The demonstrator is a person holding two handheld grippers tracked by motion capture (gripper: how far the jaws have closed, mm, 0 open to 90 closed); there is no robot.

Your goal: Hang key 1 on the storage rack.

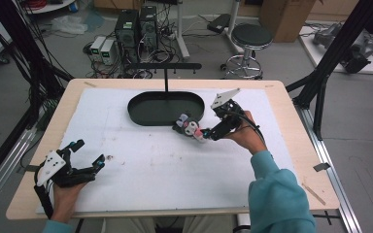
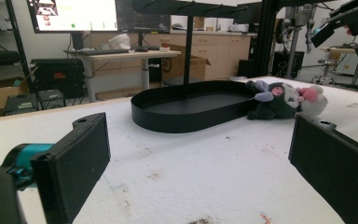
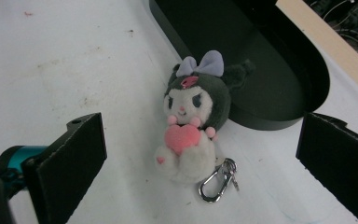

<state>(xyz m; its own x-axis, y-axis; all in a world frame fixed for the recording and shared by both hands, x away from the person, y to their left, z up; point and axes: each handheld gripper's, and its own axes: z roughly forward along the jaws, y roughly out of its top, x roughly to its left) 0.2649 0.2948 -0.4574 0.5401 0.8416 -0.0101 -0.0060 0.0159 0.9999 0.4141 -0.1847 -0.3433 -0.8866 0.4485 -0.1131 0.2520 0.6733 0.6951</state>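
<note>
A small plush toy (image 1: 188, 126) with a black hood, purple bow and pink heart lies on the white mat just in front of the black oval tray (image 1: 132, 110). My right gripper (image 1: 205, 127) is right beside it and open. In the right gripper view the plush toy (image 3: 191, 121) lies ahead between the wide-apart jaws of that gripper (image 3: 204, 140), and its silver clip (image 3: 216, 184) is near the camera. My left gripper (image 1: 88, 153) is open over the mat's front left. In its own view the left gripper (image 2: 200, 149) holds nothing, and the plush toy (image 2: 279, 100) and tray (image 2: 182, 119) lie far off.
A black T-shaped hanger stand (image 1: 166, 73) rises from the tray's back. The wooden table edge (image 1: 301, 141) frames the white mat. Beyond the table are a stool (image 1: 251, 36), computer towers (image 1: 136, 29) and cables. Black frame posts (image 1: 330, 58) flank both sides.
</note>
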